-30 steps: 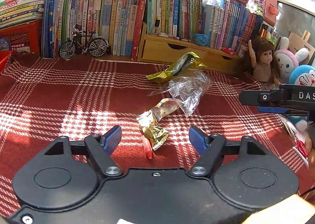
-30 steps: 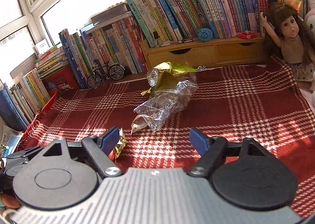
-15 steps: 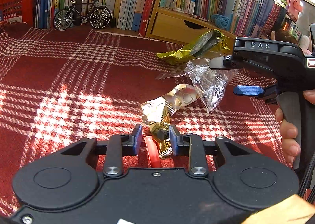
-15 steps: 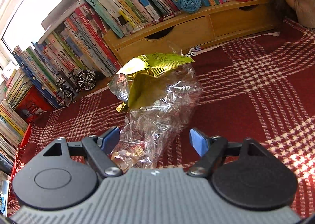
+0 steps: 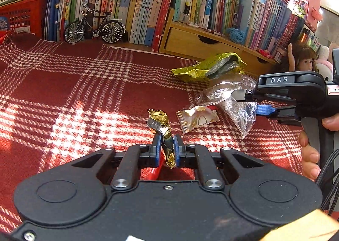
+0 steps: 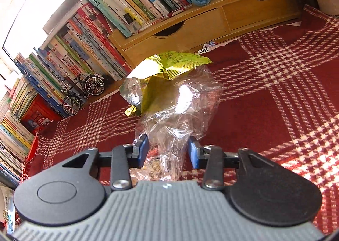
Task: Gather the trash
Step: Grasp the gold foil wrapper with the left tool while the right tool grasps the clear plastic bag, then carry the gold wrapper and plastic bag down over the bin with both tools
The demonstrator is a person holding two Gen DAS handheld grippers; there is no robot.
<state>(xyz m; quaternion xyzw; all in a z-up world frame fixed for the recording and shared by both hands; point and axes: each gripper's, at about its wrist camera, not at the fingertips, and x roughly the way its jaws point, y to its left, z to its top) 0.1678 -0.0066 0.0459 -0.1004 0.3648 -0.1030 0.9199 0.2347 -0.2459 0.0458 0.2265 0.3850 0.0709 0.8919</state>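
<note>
Left gripper [image 5: 165,149] pinching gold foil wrapper [image 5: 161,126], jaws nearly closed. Right gripper [image 6: 167,152] part-open, straddling clear plastic bag [image 6: 182,114] on red plaid cloth [image 6: 275,97].

Your left hand-held gripper [image 5: 165,149] was pinched nearly closed; your right hand-held gripper [image 6: 167,151] stood partly open — fingers [image 5: 310,157] wrapping its handle.
</note>
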